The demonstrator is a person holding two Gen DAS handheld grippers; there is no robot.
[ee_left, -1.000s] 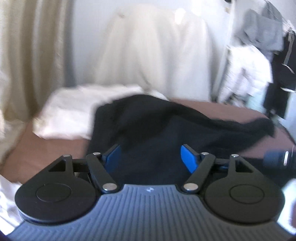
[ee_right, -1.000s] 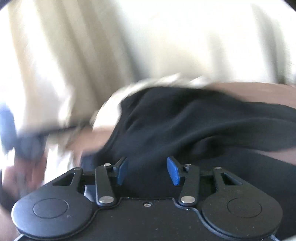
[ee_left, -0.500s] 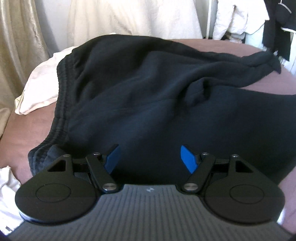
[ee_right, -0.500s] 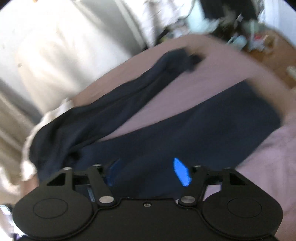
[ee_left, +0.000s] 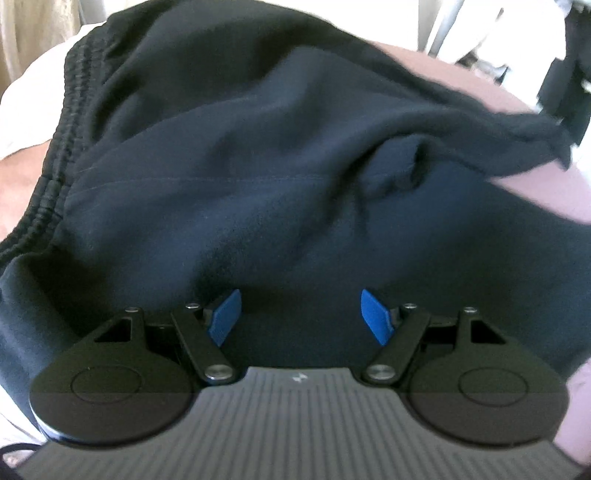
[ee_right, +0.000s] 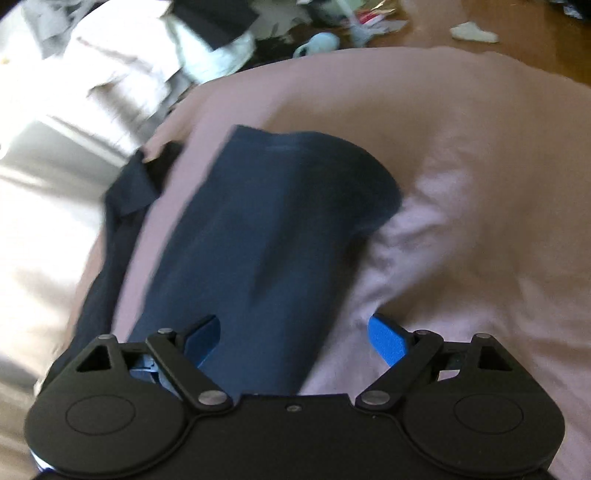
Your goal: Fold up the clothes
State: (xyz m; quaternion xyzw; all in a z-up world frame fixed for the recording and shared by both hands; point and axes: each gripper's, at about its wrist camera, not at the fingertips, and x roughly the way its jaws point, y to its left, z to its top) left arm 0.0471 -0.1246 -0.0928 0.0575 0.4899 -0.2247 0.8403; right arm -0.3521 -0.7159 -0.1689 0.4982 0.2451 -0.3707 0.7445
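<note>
- Dark navy sweatpants (ee_left: pixel 258 155) are lying spread across a mauve bedsheet (ee_right: pixel 480 147), the fleece rumpled into soft folds.
- The ribbed elastic waistband (ee_left: pixel 62 147) is running down the left side in the left wrist view, curving toward the lower left.
- One trouser leg (ee_right: pixel 277 229) is stretching away from the right gripper, its hemmed end lying flat on the sheet; the other leg (ee_right: pixel 122 206) is trailing off to the left of it, with a strip of sheet showing between the two.
- The left gripper (ee_left: pixel 300 317) is hovering low over the seat of the pants, its blue pads spread apart and pinching nothing.
- The right gripper (ee_right: pixel 295 341) is hanging over the nearer leg, its jaws having just been opening and now standing wide; the left pad is sitting over the dark cloth and the right pad over bare sheet, with no fabric clamped.
- A pale cloth (ee_left: pixel 29 99) is lying beyond the waistband at the left.
- Scattered clothes (ee_right: pixel 207 40) are cluttering a wooden floor (ee_right: pixel 517 33) past the bed's far edge, blurred.
</note>
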